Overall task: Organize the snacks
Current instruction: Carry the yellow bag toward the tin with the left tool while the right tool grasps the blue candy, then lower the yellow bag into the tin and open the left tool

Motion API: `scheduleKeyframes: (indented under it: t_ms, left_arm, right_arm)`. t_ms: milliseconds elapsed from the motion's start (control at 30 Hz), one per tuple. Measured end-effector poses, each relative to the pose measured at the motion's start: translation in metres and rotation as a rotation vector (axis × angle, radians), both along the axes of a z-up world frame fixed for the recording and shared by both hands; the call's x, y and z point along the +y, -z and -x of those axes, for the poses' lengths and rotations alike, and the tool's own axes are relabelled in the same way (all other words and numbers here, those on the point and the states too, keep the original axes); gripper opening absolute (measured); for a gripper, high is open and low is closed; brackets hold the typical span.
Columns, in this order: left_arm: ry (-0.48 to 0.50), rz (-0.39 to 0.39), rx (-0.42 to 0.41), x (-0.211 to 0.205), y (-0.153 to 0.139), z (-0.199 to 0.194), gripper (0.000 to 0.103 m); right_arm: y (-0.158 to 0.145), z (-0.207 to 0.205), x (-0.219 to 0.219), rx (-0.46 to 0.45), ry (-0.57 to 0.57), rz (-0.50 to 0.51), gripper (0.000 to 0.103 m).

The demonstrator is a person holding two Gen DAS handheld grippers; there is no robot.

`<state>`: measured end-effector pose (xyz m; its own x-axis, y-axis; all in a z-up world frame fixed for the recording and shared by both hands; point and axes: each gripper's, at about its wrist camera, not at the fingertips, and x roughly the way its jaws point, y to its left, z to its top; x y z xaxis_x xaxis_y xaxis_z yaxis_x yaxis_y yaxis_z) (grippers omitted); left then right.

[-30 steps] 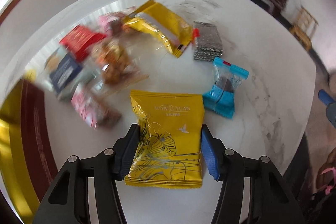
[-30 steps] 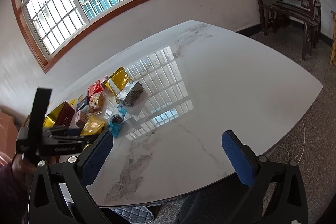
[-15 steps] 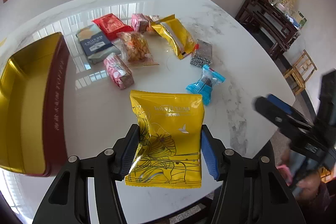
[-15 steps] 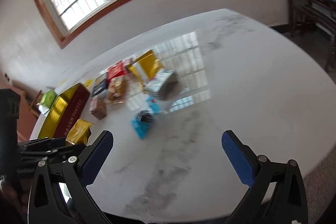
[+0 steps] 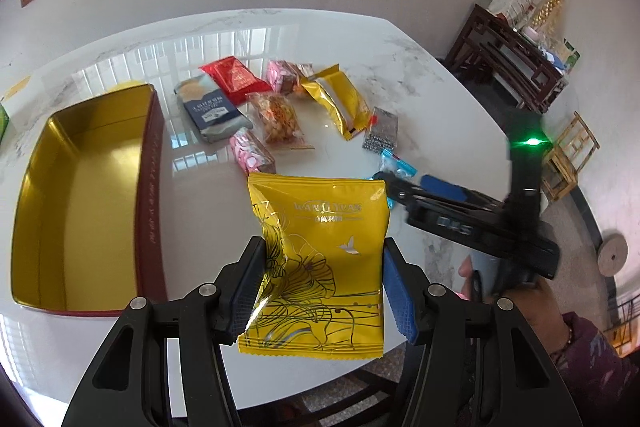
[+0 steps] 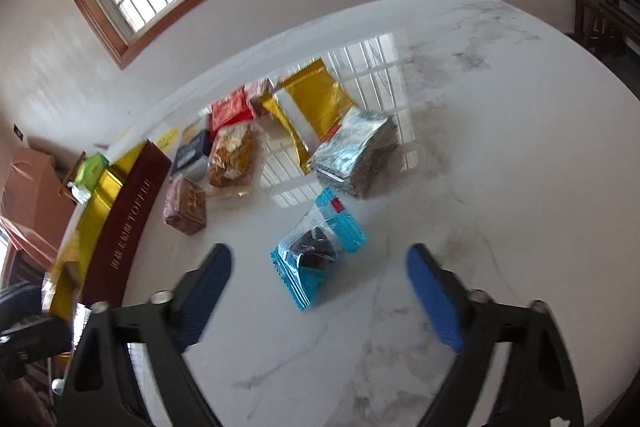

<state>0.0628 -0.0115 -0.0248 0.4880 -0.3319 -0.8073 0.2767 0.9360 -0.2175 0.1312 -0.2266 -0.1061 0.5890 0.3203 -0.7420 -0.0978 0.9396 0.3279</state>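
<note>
My left gripper (image 5: 320,291) is shut on a yellow snack packet (image 5: 320,247) and holds it above the white marble table, right of an open gold tin box (image 5: 80,187) with dark red sides. My right gripper (image 6: 320,291) is open and empty, hovering just above a blue-wrapped snack (image 6: 318,251) that lies between its fingers. It also shows in the left wrist view (image 5: 404,183), reaching in from the right over the blue snack (image 5: 396,167).
Several loose snacks lie on the table (image 5: 432,95): a dark blue packet (image 5: 208,107), a red packet (image 5: 232,79), a gold wrapper (image 5: 340,103), a silver packet (image 6: 352,151), a clear nut pack (image 6: 232,155). Dark wooden furniture (image 5: 516,59) stands by the far wall.
My left gripper has lifted and swung left with the yellow packet, bringing the tin box into fuller view. My right gripper has moved forward and down over the blue snack.
</note>
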Motion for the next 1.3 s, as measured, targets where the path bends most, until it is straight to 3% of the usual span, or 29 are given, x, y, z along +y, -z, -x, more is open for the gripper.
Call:
scheduleKeyframes:
  t_ms: [67, 100, 233, 400, 567, 733, 1300]
  left_arm:
    - [-0.004, 0.002, -0.003, 0.003, -0.002, 0.0, 0.058]
    - [-0.009, 0.004, -0.005, 0.005, -0.003, 0.0, 0.058]
    - [-0.034, 0.007, -0.011, 0.015, -0.006, 0.002, 0.058]
    - [-0.072, -0.002, -0.028, 0.03, -0.011, 0.003, 0.058]
    - [-0.126, -0.009, -0.066, 0.052, -0.024, 0.0, 0.058]
    - [-0.189, -0.031, -0.088, 0.077, -0.029, -0.01, 0.058]
    - [-0.306, -0.163, -0.117, 0.134, -0.018, -0.06, 0.058]
  right_arm:
    - [0.002, -0.002, 0.006, -0.002, -0.032, 0.023, 0.05]
    - [0.003, -0.004, 0.009, 0.001, -0.042, 0.036, 0.033]
    - [0.002, 0.0, 0.01, -0.009, -0.055, 0.045, 0.027]
    - [-0.002, 0.0, -0.019, -0.031, 0.023, 0.045, 0.025]
    - [-0.007, -0.006, -0.073, -0.057, 0.199, 0.104, 0.025]
    - [-0.003, -0.014, -0.107, -0.037, 0.303, 0.118, 0.025]
    - [-0.002, -0.017, -0.108, -0.054, 0.323, 0.17, 0.025]
